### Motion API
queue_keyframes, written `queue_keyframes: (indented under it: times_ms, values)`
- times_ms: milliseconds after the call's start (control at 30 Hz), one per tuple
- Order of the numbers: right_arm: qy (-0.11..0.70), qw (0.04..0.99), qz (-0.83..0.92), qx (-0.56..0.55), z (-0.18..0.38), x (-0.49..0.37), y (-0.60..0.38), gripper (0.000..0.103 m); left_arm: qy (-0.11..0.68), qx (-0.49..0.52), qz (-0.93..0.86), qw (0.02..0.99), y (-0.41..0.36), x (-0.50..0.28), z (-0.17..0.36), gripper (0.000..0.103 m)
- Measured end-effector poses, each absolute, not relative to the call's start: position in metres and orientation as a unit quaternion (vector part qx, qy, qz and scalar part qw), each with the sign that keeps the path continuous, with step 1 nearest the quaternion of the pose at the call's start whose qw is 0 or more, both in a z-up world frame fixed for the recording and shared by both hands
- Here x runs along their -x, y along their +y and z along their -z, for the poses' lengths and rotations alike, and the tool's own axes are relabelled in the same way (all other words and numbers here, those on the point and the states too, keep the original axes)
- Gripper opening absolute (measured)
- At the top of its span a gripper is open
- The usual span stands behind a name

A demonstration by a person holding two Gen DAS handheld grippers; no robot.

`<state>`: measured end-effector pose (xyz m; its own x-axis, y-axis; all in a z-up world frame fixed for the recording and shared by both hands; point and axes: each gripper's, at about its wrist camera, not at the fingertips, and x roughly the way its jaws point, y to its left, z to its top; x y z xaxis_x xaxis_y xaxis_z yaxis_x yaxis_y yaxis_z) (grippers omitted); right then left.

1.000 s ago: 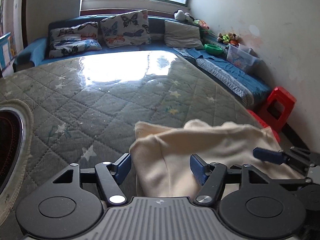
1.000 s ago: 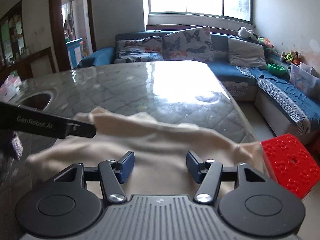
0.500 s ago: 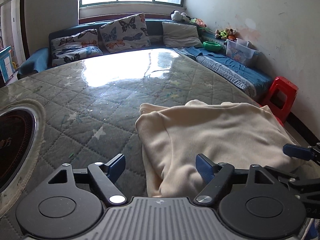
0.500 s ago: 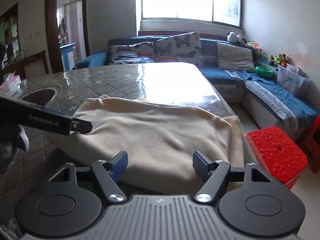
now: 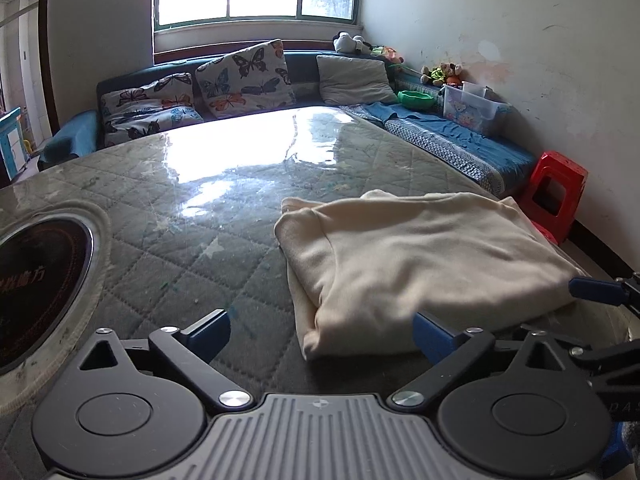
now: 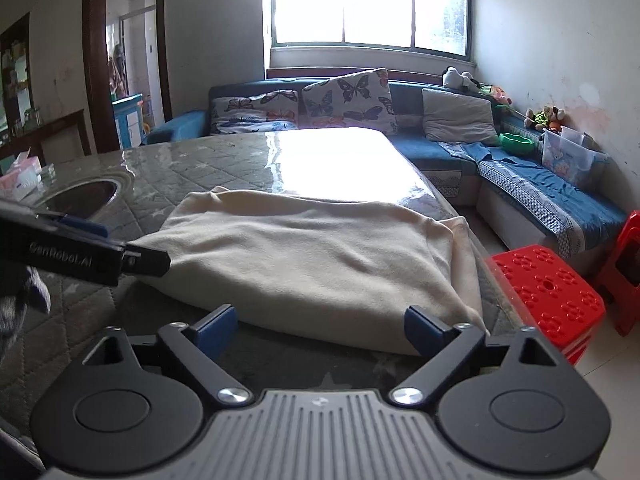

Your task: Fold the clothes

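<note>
Both the left gripper (image 5: 322,330) and right gripper (image 6: 320,322) stand spread wide, holding nothing. The folded cream garment (image 6: 312,256) lies just ahead of their fingertips. Only the right view shows a red stool (image 6: 548,294) beside its right finger, perhaps a basket.

The lettering "GenRobot.AI" is printed in pale characters on the black body of the left gripper (image 6: 80,258), seen from the right wrist view where it reaches in from the left edge. Red Chinese characters are carried on the dark round cooktop (image 5: 38,280) set into the table (image 5: 180,240); the last character may be read as "方" (the others are too blurred to be made out). The letters "DAS" are stamped faintly on the black body of the right gripper (image 5: 618,406) at the edge of the left wrist view, where the word is cut off.
</note>
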<state>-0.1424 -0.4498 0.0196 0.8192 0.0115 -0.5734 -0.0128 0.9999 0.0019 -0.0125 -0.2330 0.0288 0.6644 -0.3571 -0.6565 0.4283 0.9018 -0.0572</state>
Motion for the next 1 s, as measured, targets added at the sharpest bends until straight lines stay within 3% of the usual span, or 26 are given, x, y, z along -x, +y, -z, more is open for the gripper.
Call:
queue_keyframes:
  times_ms: [233, 1000]
  values:
    - [0.293, 0.956, 0.002, -0.003, -0.023, 0.152, -0.444, 0.103, 0.350, -0.052, 0.219, 0.909, -0.229, 0.028, -0.028, 0.103]
    - [0.287, 0.957, 0.026, -0.011, -0.023, 0.179, -0.431, 0.103, 0.331, -0.064, 0.224, 0.915, -0.221, 0.066, -0.037, 0.103]
